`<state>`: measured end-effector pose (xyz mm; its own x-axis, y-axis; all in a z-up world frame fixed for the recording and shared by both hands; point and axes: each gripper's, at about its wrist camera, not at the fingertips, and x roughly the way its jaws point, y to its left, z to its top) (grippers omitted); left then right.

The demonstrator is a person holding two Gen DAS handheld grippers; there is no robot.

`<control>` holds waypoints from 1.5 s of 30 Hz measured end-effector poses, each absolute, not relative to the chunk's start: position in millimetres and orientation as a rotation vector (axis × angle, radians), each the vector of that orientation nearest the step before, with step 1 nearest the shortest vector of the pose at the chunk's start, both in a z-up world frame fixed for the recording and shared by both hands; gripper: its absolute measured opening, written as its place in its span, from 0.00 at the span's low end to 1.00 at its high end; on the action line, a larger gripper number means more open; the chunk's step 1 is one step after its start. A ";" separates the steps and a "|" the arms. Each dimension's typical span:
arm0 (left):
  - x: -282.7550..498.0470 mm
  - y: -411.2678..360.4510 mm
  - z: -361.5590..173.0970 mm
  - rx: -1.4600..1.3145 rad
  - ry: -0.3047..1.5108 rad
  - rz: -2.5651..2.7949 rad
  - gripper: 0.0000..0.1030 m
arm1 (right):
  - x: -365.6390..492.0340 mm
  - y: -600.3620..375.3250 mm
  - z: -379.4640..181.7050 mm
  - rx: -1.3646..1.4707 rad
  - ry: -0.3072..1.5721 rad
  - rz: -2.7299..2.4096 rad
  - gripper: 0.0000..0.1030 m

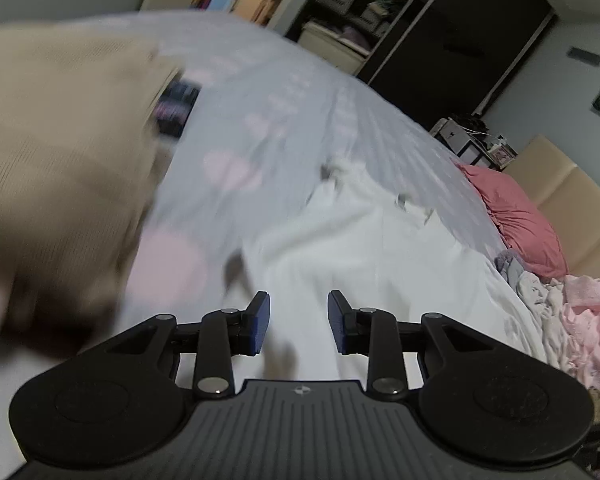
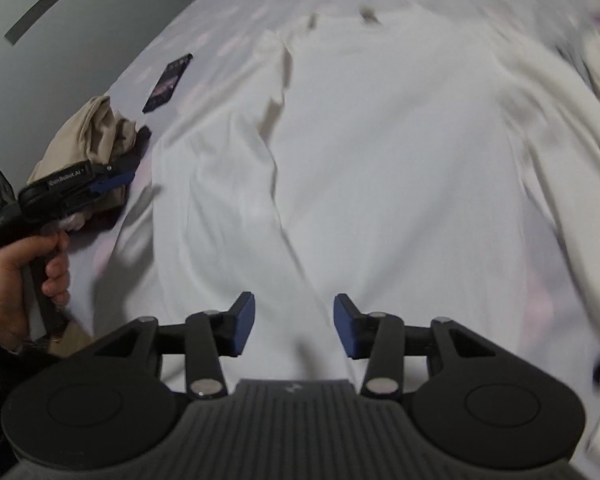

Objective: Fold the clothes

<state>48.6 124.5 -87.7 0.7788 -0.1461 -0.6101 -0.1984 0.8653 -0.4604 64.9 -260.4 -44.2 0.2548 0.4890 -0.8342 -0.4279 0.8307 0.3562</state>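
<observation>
your left view is smeared by motion: a beige garment (image 1: 56,152) fills its left side, edges lost in blur. your left gripper (image 1: 299,322) and right gripper (image 2: 294,326) both stand spread, pinching nothing. the white garment (image 2: 380,168) lies flat on the bed (image 1: 268,92), its far right edge blurred. open wardrobe shelves (image 1: 352,12) hold indistinct boxes.

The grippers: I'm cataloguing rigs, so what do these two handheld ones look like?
Both match: the left gripper and right gripper have black linkage arms with silver pivot pins, blue pads on the fingertips, round black side discs and a ribbed grey centre plate. Seen from the right wrist, the left gripper's black body bears white lettering, partly legible.
</observation>
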 end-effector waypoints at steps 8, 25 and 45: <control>79.4 134.1 -81.1 -0.490 0.653 -0.009 0.41 | 149.2 -195.1 -66.3 0.039 1.042 0.688 0.47; 76.2 147.4 -111.1 -0.532 0.668 -0.058 0.41 | 188.6 -164.2 -90.0 0.000 1.070 0.765 0.01; 70.3 137.6 -121.4 -0.318 0.748 -0.027 0.42 | 172.1 -214.2 -93.5 0.152 1.070 0.643 0.50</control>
<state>70.3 137.6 -121.4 0.7351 -0.1366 -0.6641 -0.0882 0.9519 -0.2934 172.1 -214.2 -93.5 0.3182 0.5576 -0.7667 -0.4155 0.8090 0.4158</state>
